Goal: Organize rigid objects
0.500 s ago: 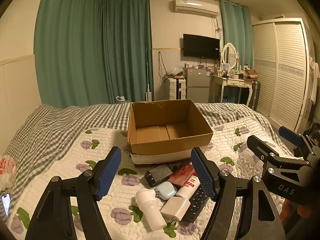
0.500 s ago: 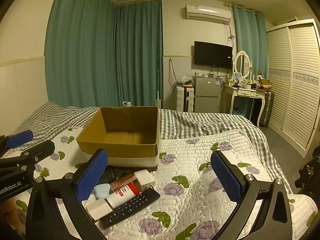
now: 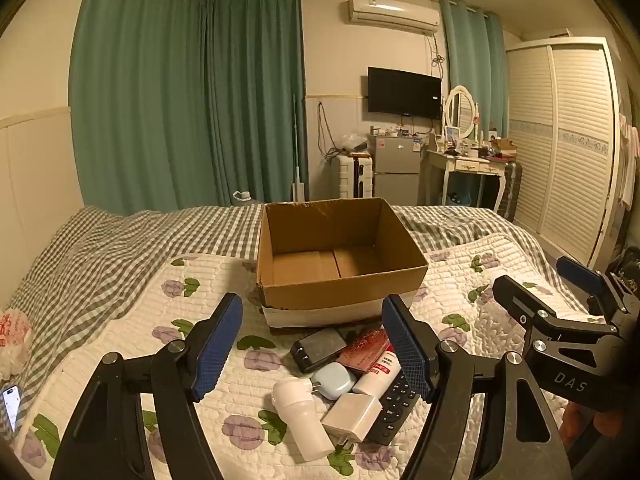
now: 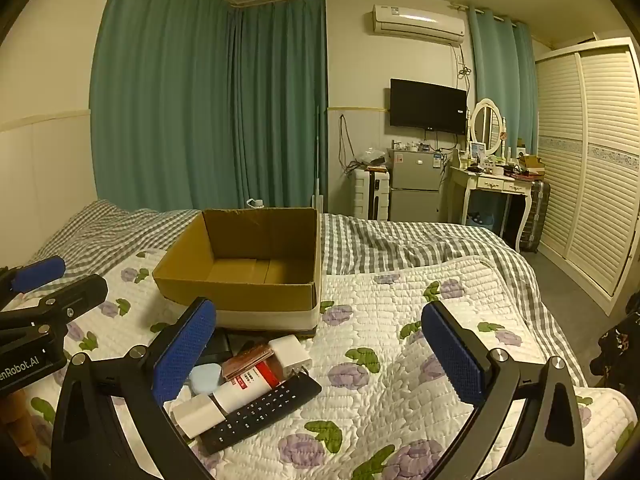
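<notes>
An empty cardboard box sits on the quilted bed; it also shows in the right wrist view. In front of it lies a pile: a black remote, a white charger, a white bottle, a red-and-white tube, a pale blue case, a red packet and a black adapter. My left gripper is open above the pile. My right gripper is open, with the remote and tube at its left finger.
A phone and a plastic bag lie at the bed's left edge. Beyond the bed stand a fridge, a dressing table and a wardrobe. The right gripper shows at right in the left wrist view.
</notes>
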The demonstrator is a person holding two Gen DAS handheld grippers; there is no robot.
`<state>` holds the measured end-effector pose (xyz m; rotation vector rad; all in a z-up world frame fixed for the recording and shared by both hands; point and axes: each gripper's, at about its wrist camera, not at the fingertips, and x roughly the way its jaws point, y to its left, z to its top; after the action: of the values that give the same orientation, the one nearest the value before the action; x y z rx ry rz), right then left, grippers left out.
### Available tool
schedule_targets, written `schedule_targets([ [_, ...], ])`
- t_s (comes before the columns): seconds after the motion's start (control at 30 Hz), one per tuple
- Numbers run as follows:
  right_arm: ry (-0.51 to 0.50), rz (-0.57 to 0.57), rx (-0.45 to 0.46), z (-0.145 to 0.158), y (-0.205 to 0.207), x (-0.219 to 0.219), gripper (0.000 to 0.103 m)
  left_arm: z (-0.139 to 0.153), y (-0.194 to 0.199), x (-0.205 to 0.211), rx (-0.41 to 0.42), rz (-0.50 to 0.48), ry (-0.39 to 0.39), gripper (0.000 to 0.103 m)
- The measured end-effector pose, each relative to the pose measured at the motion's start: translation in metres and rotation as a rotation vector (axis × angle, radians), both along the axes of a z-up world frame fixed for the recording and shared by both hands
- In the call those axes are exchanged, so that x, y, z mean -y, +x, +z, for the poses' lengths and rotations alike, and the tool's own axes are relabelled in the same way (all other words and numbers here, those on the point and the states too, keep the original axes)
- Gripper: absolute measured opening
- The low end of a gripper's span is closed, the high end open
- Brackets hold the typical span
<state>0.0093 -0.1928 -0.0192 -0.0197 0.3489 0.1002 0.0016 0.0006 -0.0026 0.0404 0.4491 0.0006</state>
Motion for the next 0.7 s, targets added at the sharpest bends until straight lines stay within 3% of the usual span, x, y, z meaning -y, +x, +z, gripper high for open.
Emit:
schedule_targets([
  [0.7, 0.0, 0.006, -0.001, -0.0082, 0.0007, -0.0009, 0.103, -0.0007, 0.0001, -0.004, 0.0, 0.006, -0.003, 0.075],
])
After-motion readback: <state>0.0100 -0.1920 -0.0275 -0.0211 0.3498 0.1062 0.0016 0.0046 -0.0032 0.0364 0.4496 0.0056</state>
